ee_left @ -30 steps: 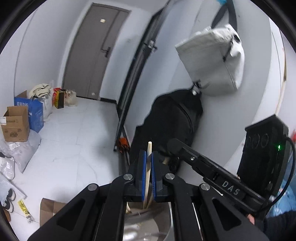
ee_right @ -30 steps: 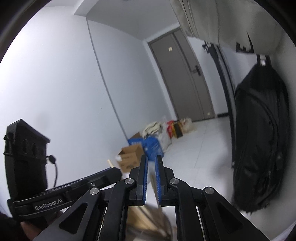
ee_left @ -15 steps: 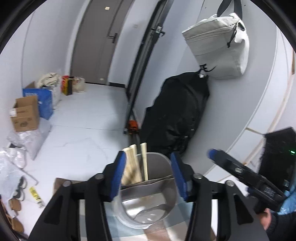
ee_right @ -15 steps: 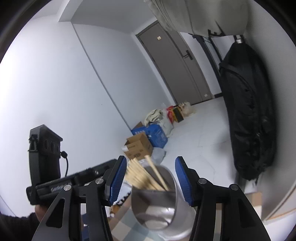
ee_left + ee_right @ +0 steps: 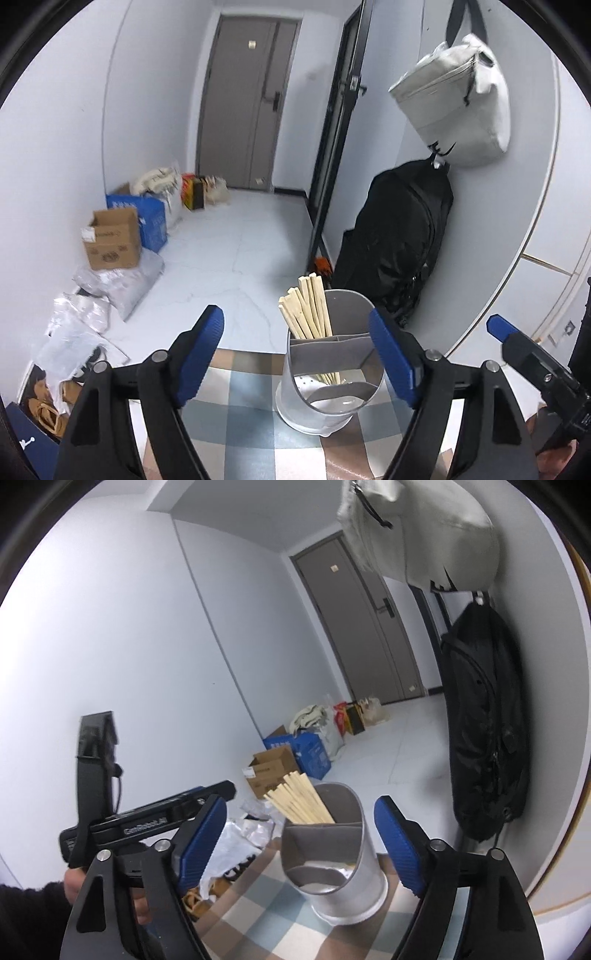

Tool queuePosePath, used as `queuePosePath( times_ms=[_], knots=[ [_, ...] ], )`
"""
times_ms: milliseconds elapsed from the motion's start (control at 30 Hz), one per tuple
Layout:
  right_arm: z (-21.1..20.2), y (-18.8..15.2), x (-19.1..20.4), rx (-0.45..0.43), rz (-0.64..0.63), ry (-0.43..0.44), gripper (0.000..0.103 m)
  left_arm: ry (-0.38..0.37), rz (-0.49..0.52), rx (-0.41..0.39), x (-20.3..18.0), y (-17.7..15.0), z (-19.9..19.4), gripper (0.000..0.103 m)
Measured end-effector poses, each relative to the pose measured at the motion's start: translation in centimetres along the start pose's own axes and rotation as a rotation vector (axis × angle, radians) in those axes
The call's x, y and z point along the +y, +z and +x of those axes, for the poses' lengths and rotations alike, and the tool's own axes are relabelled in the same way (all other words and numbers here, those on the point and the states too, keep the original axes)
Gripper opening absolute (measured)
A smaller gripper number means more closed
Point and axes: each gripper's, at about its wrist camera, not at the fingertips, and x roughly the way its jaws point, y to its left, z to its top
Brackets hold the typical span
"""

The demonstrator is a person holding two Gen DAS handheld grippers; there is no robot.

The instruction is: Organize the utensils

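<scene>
A grey utensil holder (image 5: pixel 325 365) with inner dividers stands on a checked tablecloth (image 5: pixel 243 417). Several wooden chopsticks (image 5: pixel 306 306) stand in its back left compartment. It also shows in the right wrist view (image 5: pixel 332 853), with the chopsticks (image 5: pixel 299 799) leaning left. My left gripper (image 5: pixel 295 354) is open and empty, pulled back in front of the holder. My right gripper (image 5: pixel 299 838) is open and empty, also just in front of the holder. The right gripper's tip (image 5: pixel 517 343) shows at the right of the left wrist view.
The table's far edge lies just behind the holder. Beyond it are a white floor, cardboard boxes (image 5: pixel 110 243), plastic bags (image 5: pixel 118 284), a black backpack (image 5: pixel 399 247) and a grey bag (image 5: pixel 454 107) hanging on the wall.
Both grippers were shut on chopsticks above the holder one second ago. They opened, left the chopsticks in the holder and have drawn back, opening wider.
</scene>
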Motion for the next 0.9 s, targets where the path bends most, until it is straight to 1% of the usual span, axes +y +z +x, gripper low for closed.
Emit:
queuePosePath(
  times_ms=[33,100,133,167,300,367,433,500,633,700,767,900],
  knots=[
    [-0.3,-0.2,0.2,-0.001,-0.006,-0.004,0.087,0.013,0.003,-0.004,-0.2,0.0,-0.1,0.079],
    [-0.9,-0.7,0.7,-0.011,-0.017,-0.010,0.093,0.036,0.005,-0.015,-0.4,-0.4,-0.9,0.079],
    [-1.2,-1.0,0.9,-0.015,-0.023,-0.014,0.095,0.044,0.004,-0.021,-0.5,-0.6,-1.2,0.081],
    [-1.6,-1.2,1.1,-0.022,-0.030,-0.020,0.097,0.053,0.004,-0.024,-0.5,-0.7,-1.3,0.085],
    [-2.9,-2.0,1.7,-0.055,-0.055,-0.031,0.103,0.071,0.004,-0.062,-0.5,-1.5,-2.4,0.091],
    [-3.4,-2.6,1.7,-0.073,-0.057,-0.038,0.103,0.075,0.006,-0.082,-0.4,-2.0,-2.8,0.096],
    [-3.6,-3.1,1.5,-0.076,-0.042,-0.042,0.103,0.076,0.005,-0.108,-0.1,-2.8,-3.0,0.098],
    [-3.7,-3.3,1.5,-0.080,-0.042,-0.050,0.103,0.071,0.006,-0.110,0.2,-3.5,-2.9,0.098],
    [-3.9,-4.1,1.5,-0.103,-0.037,-0.049,0.103,0.086,0.019,-0.101,0.3,-4.6,-2.4,0.098],
    [-3.8,-4.4,1.2,-0.096,-0.026,-0.069,0.103,0.084,0.027,-0.099,0.1,-4.9,-2.4,0.098],
    [-3.7,-4.4,0.9,-0.094,0.001,-0.053,0.103,0.083,0.032,-0.110,-0.1,-5.0,-2.6,0.098],
    [-3.6,-4.5,0.8,-0.110,-0.025,-0.078,0.103,0.091,0.038,-0.114,-0.4,-5.1,-2.8,0.098]
  ],
)
